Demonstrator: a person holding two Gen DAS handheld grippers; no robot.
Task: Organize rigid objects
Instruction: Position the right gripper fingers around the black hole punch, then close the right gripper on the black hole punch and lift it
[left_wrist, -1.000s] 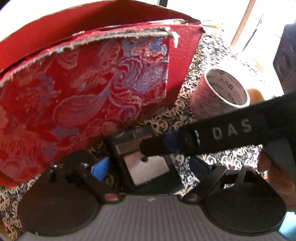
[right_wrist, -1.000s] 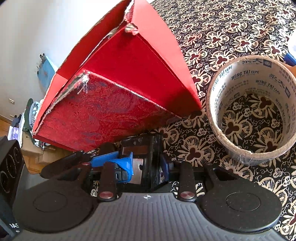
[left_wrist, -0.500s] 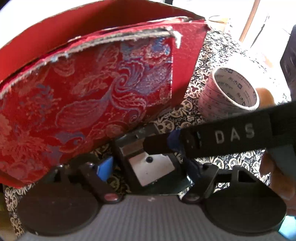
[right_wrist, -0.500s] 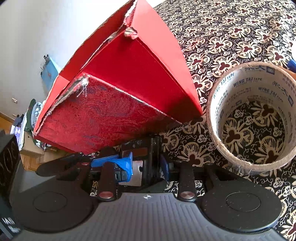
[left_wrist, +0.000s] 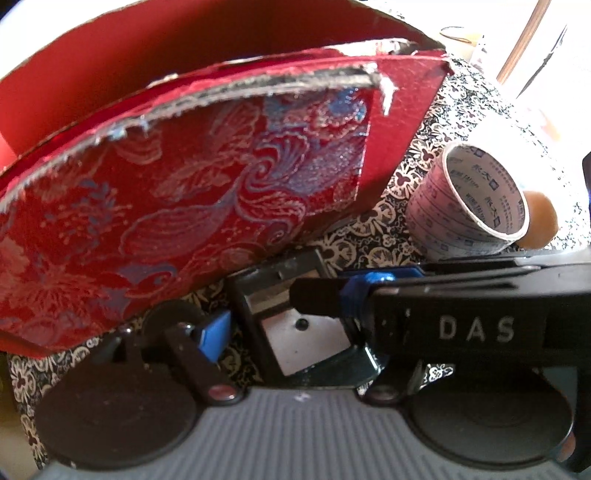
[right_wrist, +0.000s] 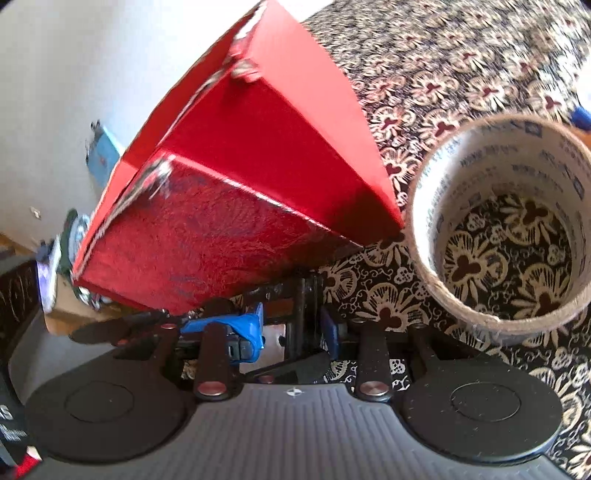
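Observation:
A small black device with a white panel (left_wrist: 303, 328) sits between both grippers, just in front of an open red brocade box (left_wrist: 184, 206). My left gripper (left_wrist: 291, 325) has its blue pad (left_wrist: 214, 332) apart from the device's left side; its right finger is hidden behind the other gripper's black arm, marked DAS (left_wrist: 476, 328). In the right wrist view my right gripper (right_wrist: 295, 328) is shut on the device (right_wrist: 295, 325), blue pads (right_wrist: 247, 325) pressed to its sides. The red box (right_wrist: 236, 206) stands close behind it.
A wide tape roll (left_wrist: 469, 206) stands upright to the right of the box on the patterned tablecloth (left_wrist: 373, 229); in the right wrist view the roll (right_wrist: 506, 229) is close on the right. An orange round thing (left_wrist: 539, 218) lies behind the roll.
Both grippers and the black device have lifted a little and drawn nearer the red box. The right gripper stays clamped on the device.

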